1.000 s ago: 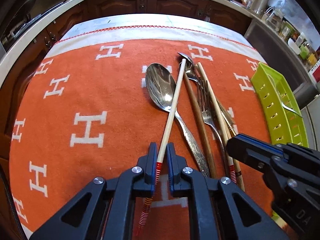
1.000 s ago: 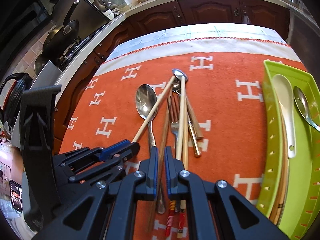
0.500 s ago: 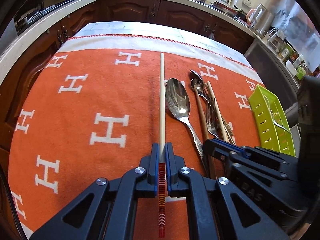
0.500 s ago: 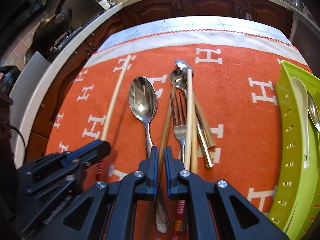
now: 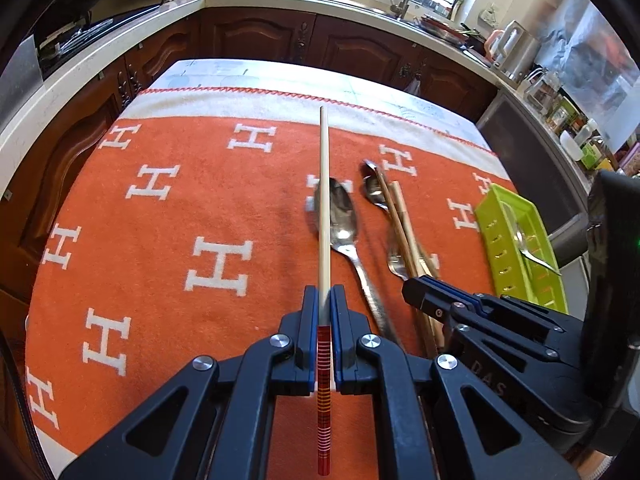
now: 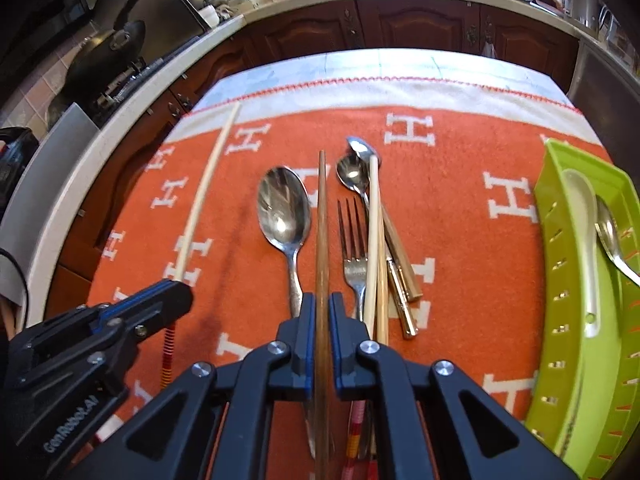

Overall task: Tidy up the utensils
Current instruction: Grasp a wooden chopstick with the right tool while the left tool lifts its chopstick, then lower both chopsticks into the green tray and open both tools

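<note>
- The left claw (image 5: 324, 300) is clamped on a pale chopstick (image 5: 324, 200); its striped red end runs back between the pads, and its bare tip points straight ahead over the orange cloth (image 5: 160, 240).
- The pale chopstick appears raised off the cloth, apart from the other utensils.
- The right claw (image 6: 322, 306) is clamped on a brown chopstick (image 6: 322, 220), which runs straight ahead from the pads and back under the claw body.
- Just left of the brown chopstick lies a big spoon (image 6: 284, 208), bowl up, its handle passing under the right claw's left finger.
- Just right of the right claw lie a fork (image 6: 354, 240), a second pale chopstick (image 6: 373, 240), two small spoons (image 6: 354, 168) at the far end, and gold-coloured handles (image 6: 400, 272), all overlapping in one heap.
- Far right of the right claw stands a green tray (image 6: 560, 280), holding a white spoon (image 6: 582, 220) and a steel spoon (image 6: 612, 236).
- In the right wrist view the left claw sits low at the left, well apart from the heap.
- In the left wrist view the right claw (image 5: 416, 292) sits to the right, over the heap's near ends.
</note>
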`<state>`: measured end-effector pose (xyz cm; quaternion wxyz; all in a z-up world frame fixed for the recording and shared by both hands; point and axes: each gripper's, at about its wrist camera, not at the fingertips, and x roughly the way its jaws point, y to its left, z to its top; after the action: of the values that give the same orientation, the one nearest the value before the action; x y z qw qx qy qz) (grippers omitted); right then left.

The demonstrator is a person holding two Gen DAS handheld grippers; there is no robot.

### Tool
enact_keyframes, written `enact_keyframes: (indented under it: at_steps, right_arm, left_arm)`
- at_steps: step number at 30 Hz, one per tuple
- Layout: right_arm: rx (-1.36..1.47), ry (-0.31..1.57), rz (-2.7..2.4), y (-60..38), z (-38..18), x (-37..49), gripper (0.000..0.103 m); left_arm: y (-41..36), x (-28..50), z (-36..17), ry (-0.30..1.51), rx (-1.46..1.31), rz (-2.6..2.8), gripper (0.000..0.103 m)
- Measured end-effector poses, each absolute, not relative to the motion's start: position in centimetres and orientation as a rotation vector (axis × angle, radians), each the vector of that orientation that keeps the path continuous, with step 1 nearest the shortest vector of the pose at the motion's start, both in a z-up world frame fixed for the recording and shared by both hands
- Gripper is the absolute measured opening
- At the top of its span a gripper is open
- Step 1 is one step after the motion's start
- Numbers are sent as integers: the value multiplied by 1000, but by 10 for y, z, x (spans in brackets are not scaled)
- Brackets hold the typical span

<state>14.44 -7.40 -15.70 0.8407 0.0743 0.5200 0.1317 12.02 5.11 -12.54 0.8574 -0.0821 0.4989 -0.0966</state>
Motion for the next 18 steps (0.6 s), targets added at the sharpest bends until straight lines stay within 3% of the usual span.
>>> enact_keyframes:
  at_steps: [18]
  right_arm:
    - [236, 965, 156, -179, -80, 94, 7]
  left_arm:
    - [-56, 105, -75, 1059, -116, -397, 4]
